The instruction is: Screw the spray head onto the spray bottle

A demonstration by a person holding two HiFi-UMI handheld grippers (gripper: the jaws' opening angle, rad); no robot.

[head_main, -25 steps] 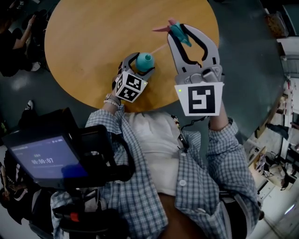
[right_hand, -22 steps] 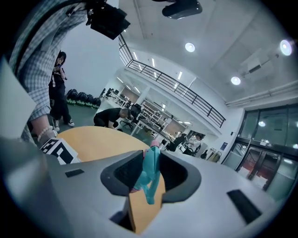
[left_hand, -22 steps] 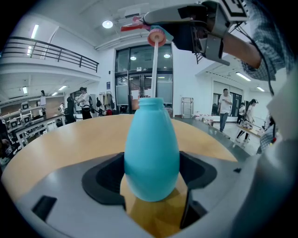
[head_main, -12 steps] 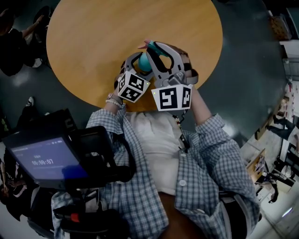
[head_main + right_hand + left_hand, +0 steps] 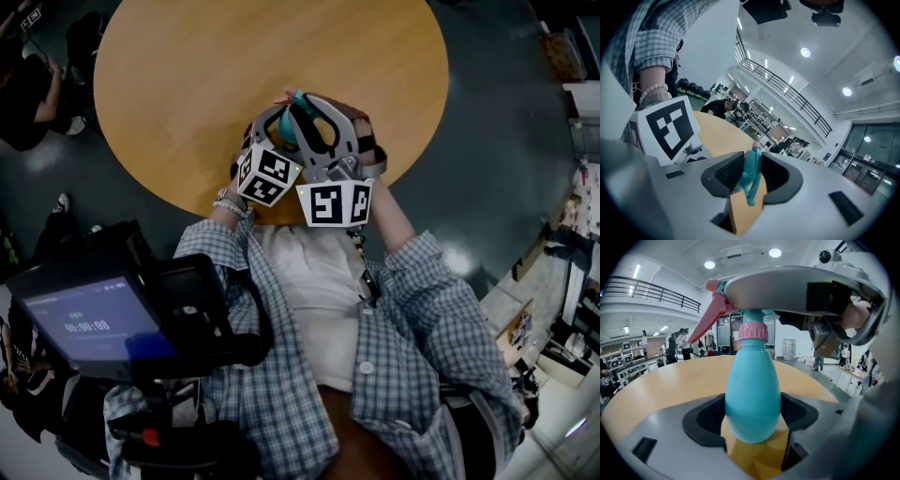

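We find the spray bottle (image 5: 752, 394) right between the jaws of the left gripper (image 5: 752, 422). Its teal belly fills the gap, and the dark pads meet it on both sides. These jaws are clamped on the lower, widest part of the bottle, held apart only by its width.

The bottle stands upright, long axis vertical, with its rounded base toward the tabletop (image 5: 187, 75) and its narrow neck up. We cannot tell whether the base rests on the wood.

The spray head (image 5: 752, 168) sits on top of that neck. In the left gripper view its pink collar (image 5: 753, 331) rings the neck, and the pink trigger (image 5: 710, 310) slants down toward the left of that view. We cannot tell how far the collar is threaded on.

The right gripper (image 5: 750, 182) has its jaws closed on the teal body of the spray head, one pad on each side. They stand only as far apart as that narrow body. In the right gripper view the head appears edge-on as a thin teal strip with a pink tip at the top.

From the head view, the two grippers meet at the near edge of the round tabletop. The right gripper lies over the left one, and a sliver of teal shows between them.
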